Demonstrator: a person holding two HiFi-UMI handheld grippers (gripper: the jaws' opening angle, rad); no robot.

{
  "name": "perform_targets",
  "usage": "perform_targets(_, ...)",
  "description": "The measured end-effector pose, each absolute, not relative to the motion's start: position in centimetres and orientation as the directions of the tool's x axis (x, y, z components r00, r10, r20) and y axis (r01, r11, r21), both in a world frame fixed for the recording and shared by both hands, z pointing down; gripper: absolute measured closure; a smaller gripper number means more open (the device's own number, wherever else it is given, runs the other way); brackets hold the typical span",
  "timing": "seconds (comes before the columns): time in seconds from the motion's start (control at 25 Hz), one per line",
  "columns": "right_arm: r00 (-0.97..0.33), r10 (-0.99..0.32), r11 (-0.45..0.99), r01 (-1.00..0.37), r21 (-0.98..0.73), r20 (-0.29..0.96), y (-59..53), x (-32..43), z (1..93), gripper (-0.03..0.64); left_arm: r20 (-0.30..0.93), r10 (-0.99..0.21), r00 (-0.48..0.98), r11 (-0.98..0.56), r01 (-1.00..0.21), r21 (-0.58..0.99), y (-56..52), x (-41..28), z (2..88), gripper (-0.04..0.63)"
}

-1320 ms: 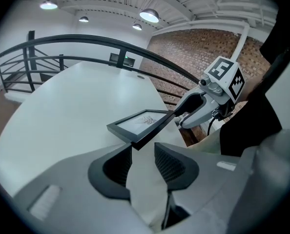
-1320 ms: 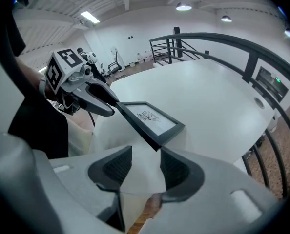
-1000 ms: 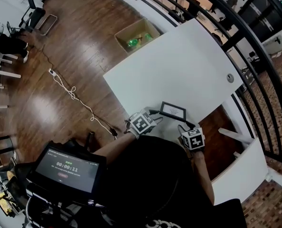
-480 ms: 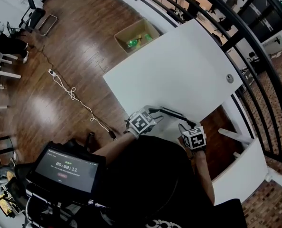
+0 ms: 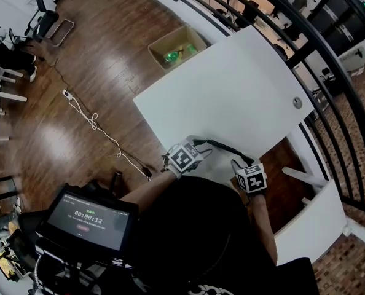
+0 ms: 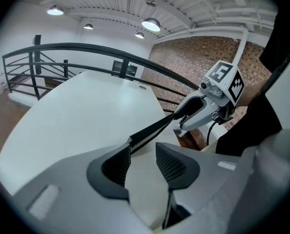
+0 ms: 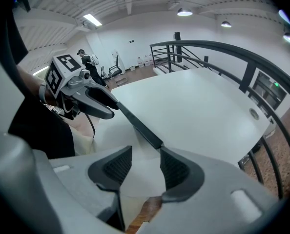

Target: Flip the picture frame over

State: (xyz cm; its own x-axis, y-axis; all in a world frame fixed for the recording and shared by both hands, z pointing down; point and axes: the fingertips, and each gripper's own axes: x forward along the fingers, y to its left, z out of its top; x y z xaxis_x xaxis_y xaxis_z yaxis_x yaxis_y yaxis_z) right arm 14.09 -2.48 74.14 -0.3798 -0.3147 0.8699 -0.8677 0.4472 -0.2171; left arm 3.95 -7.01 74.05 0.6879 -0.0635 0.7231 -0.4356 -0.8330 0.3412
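where the thin black rectangular picture frame (image 5: 222,144) sits: edge-on to the head camera, by the near edge of the white table (image 5: 231,85), spanning between both tongs
left tongs (image 6: 142,152): jaws apart, just been opening, nothing between the pads, frame's end at one tip
right tongs (image 7: 146,155): jaws apart too, frame's other end at one tip

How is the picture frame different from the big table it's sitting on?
The picture frame is dark, the table white. The frame is small; the table is much bigger. The table top lies flat, but the frame looks tipped up on its edge, so from above only a thin strip shows. Both have straight sides.
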Motion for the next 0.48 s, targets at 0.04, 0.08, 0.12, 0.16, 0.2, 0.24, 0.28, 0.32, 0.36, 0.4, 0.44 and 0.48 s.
perform_targets(0.04, -0.379, -0.315, 0.447, -0.868, -0.216, 0.87, -2.6, 14.2, 74.1, 0.453, 0.723, -0.064, 0.688, -0.833, -0.436, 0.34, -7.1, 4.0, 74.0, 0.433)
perform_targets(0.08, -0.377, -0.315, 0.447, -0.868, -0.215, 0.871, -2.7, 14.2, 74.1, 0.453, 0.723, -0.065, 0.687, -0.833, -0.436, 0.339, -7.2, 4.0, 74.0, 0.431)
perform_targets(0.12, -0.377, -0.316, 0.447, -0.869, -0.214, 0.871, -2.8, 14.2, 74.1, 0.453, 0.724, -0.066, 0.687, -0.834, -0.436, 0.338, -7.3, 4.1, 74.1, 0.431)
perform_targets(0.16, -0.377, -0.317, 0.448, -0.869, -0.213, 0.871, -2.8, 14.2, 74.1, 0.453, 0.723, -0.067, 0.687, -0.835, -0.436, 0.337, -7.3, 4.1, 74.1, 0.431)
perform_targets(0.2, -0.376, -0.318, 0.448, -0.869, -0.212, 0.87, -2.9, 14.2, 74.1, 0.453, 0.723, -0.068, 0.688, -0.835, -0.435, 0.336, -7.4, 4.1, 74.1, 0.431)
perform_targets(0.24, -0.376, -0.319, 0.448, -0.869, -0.211, 0.87, -3.0, 14.3, 74.2, 0.453, 0.723, -0.068, 0.688, -0.836, -0.434, 0.335, -7.5, 4.1, 74.1, 0.431)
perform_targets(0.28, -0.375, -0.32, 0.448, -0.869, -0.21, 0.87, -3.1, 14.3, 74.2, 0.453, 0.723, -0.068, 0.688, -0.837, -0.434, 0.334, -7.6, 4.2, 74.1, 0.431)
perform_targets(0.32, -0.375, -0.32, 0.449, -0.869, -0.209, 0.87, -3.2, 14.3, 74.1, 0.453, 0.723, -0.069, 0.687, -0.837, -0.434, 0.332, -7.7, 4.2, 74.1, 0.433)
perform_targets(0.36, -0.374, -0.321, 0.449, -0.869, -0.208, 0.87, -3.3, 14.4, 74.1, 0.453, 0.723, -0.07, 0.687, -0.838, -0.434, 0.331, -7.8, 4.2, 74.0, 0.433)
perform_targets(0.4, -0.374, -0.322, 0.449, -0.869, -0.207, 0.87, -3.5, 14.4, 74.1, 0.453, 0.724, -0.071, 0.687, -0.839, -0.434, 0.329, -8.0, 4.3, 74.0, 0.433)
perform_targets(0.44, -0.374, -0.323, 0.449, -0.869, -0.207, 0.869, -3.6, 14.5, 74.0, 0.453, 0.724, -0.072, 0.686, -0.84, -0.433, 0.327, -8.1, 4.4, 73.9, 0.433)
perform_targets(0.48, -0.373, -0.324, 0.449, -0.87, -0.206, 0.869, -3.7, 14.6, 74.0, 0.453, 0.725, -0.073, 0.685, -0.841, -0.434, 0.325, -8.2, 4.4, 73.9, 0.433)
